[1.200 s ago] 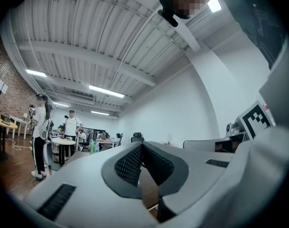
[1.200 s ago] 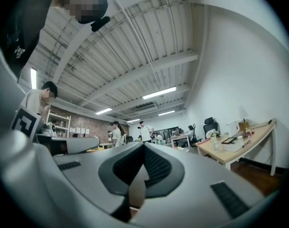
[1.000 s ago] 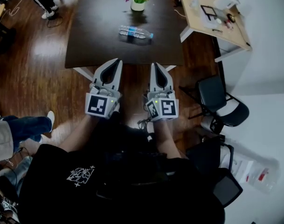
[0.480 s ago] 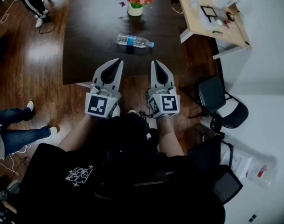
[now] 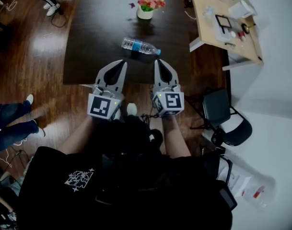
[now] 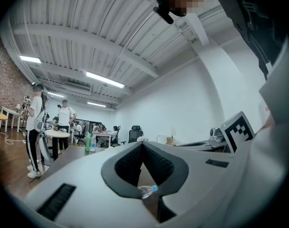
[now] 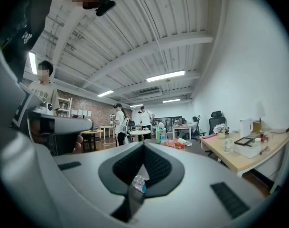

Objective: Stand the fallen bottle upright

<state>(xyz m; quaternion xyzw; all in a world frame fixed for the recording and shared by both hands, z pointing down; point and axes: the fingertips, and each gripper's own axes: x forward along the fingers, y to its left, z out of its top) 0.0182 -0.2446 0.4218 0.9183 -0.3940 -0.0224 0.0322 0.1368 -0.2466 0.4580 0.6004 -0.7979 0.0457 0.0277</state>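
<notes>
Left tool point(image 5: 120, 63): jaws closed tip to tip, nothing held.
Right tool point(image 5: 158, 62): also closed and empty, beside the left one.
Bottle point(image 5: 140, 46): lies on its side on the dark counter point(image 5: 98, 32), blue cap to the right, apart from both tools.
Flowerpot point(image 5: 146, 9): stands beyond the bottle.
Hard to see: each gripper view shows only part of the bottle, through the gap below the pads.
</notes>
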